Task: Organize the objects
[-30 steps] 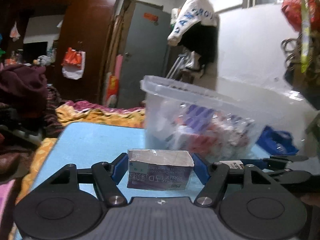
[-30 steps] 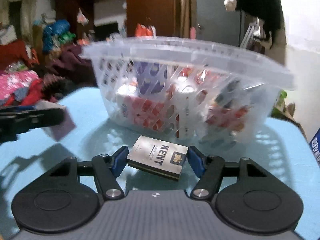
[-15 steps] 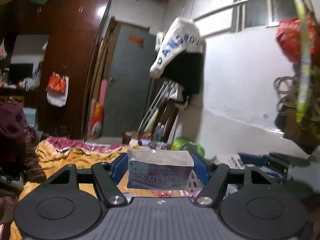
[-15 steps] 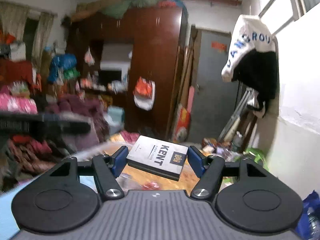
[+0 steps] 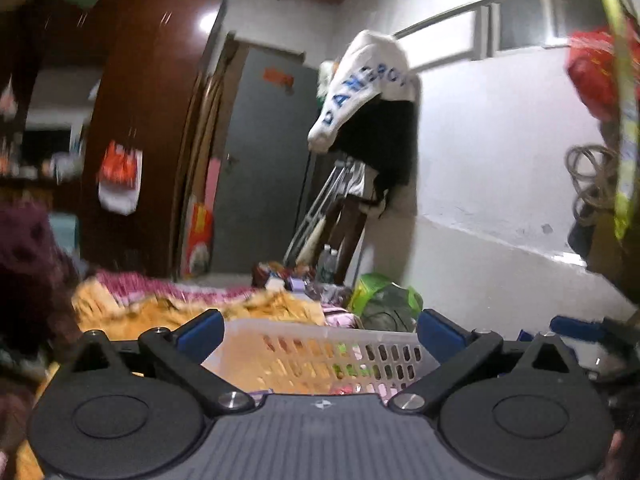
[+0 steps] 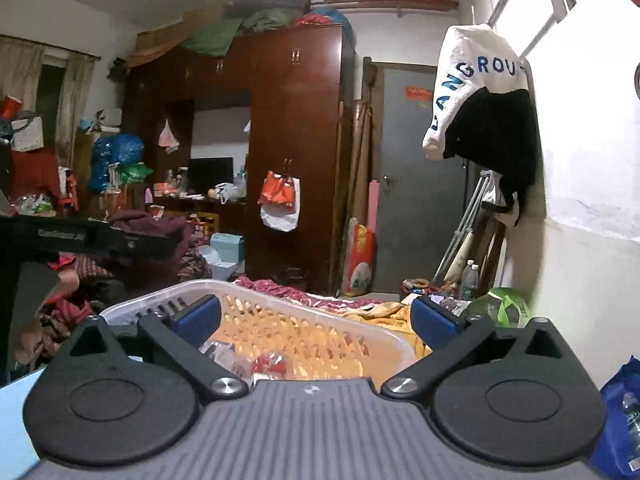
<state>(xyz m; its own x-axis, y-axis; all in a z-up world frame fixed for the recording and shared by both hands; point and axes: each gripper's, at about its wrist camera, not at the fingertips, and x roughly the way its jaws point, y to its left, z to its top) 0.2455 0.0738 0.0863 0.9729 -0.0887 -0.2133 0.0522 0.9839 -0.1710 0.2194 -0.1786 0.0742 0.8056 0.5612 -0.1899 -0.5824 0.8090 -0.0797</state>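
This is a lived-in bedroom in a home, crowded with belongings. A tall dark-red wooden wardrobe point(image 6: 296, 152) fills the far wall, with bundles of bedding and bags point(image 6: 256, 20) piled on its top and plastic shopping bags point(image 6: 280, 204) hanging from its door. A small television point(image 6: 211, 174) sits in a recess among bottles and clutter. Beside the wardrobe stands a grey door point(image 6: 416, 184) with a red sticker. A white and black hooded garment point(image 6: 480, 96) hangs from a rail on the white wall, above crutches point(image 6: 466, 224) leaning in the corner. Orange and pink blankets point(image 5: 192, 304) lie rumpled, and heaps of clothes point(image 6: 36, 176) rise at the left.
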